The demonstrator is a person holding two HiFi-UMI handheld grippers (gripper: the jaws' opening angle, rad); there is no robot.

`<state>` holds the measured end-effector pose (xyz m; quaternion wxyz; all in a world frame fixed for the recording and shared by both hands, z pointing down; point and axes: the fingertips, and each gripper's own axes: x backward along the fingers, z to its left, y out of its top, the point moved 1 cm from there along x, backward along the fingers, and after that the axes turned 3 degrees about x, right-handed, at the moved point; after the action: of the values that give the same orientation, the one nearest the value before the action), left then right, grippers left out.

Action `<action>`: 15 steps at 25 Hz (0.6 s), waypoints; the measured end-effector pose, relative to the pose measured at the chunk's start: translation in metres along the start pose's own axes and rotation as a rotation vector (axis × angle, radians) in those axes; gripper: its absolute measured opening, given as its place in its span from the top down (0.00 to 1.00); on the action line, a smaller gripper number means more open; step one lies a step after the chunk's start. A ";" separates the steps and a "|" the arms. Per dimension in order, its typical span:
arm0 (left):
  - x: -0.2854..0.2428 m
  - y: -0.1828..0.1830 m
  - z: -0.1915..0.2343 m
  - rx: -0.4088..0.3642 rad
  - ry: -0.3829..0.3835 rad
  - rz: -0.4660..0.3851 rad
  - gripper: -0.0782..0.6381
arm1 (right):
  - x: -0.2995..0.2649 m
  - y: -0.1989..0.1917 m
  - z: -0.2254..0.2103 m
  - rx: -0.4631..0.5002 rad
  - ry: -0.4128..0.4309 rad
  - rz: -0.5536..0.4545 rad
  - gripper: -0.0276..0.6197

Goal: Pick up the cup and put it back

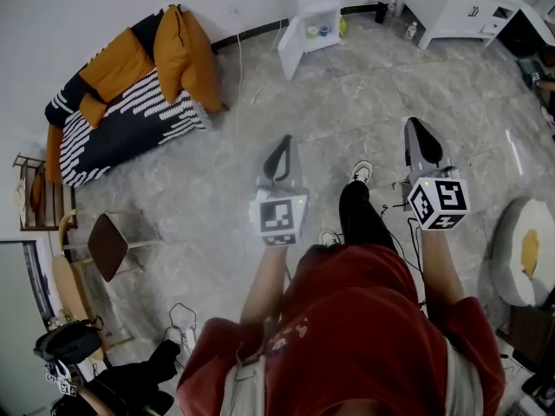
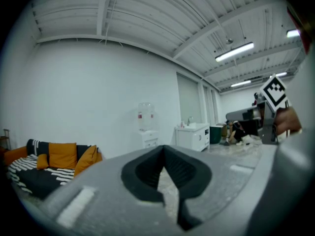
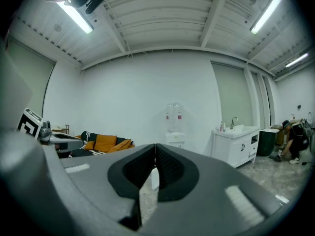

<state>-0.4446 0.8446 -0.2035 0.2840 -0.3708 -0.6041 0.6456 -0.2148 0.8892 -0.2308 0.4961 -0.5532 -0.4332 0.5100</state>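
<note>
Two small cups, one green (image 1: 312, 32) and one blue (image 1: 324, 30), sit on the open shelf of the white water dispenser (image 1: 312, 11) by the far wall, its door swung open. In the gripper views the dispenser (image 2: 145, 127) (image 3: 173, 124) stands far ahead, too distant for the cups to show. My left gripper (image 1: 284, 141) (image 2: 163, 149) is shut and holds nothing. My right gripper (image 1: 414, 125) (image 3: 155, 146) is also shut and holds nothing. Both are held level in front of the person, above bare floor, well short of the dispenser.
A striped sofa with orange cushions (image 1: 130, 102) lies at the left wall. A white sink cabinet (image 1: 460, 7) stands at the back right. A wooden stool (image 1: 108, 245) is at the near left, a round cushion (image 1: 525, 250) at the right. Another person (image 3: 291, 141) crouches far right.
</note>
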 end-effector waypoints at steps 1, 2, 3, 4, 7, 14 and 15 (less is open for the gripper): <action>-0.006 0.000 -0.001 -0.004 0.000 0.004 0.89 | -0.005 -0.001 -0.005 -0.005 0.000 -0.001 0.95; -0.013 -0.001 -0.001 -0.007 0.000 0.009 0.89 | -0.011 -0.003 -0.010 -0.010 0.000 -0.001 0.95; -0.022 -0.002 -0.001 -0.010 -0.001 0.016 0.89 | -0.018 -0.004 -0.015 -0.016 0.000 0.000 0.95; -0.031 -0.003 0.000 -0.012 -0.002 0.022 0.89 | -0.026 -0.005 -0.020 -0.023 -0.001 0.002 0.95; -0.065 -0.002 0.005 -0.014 -0.006 0.034 0.89 | -0.055 -0.007 -0.038 -0.036 -0.002 0.007 0.95; -0.166 0.003 0.000 -0.035 -0.003 0.054 0.89 | -0.125 -0.015 -0.109 -0.079 -0.019 0.025 0.95; -0.183 0.006 -0.001 -0.042 0.006 0.052 0.89 | -0.136 -0.017 -0.122 -0.086 -0.021 0.028 0.95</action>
<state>-0.3405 0.6953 -0.1846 0.2613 -0.3944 -0.6067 0.6389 -0.1073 0.7438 -0.1976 0.4602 -0.5748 -0.4520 0.5034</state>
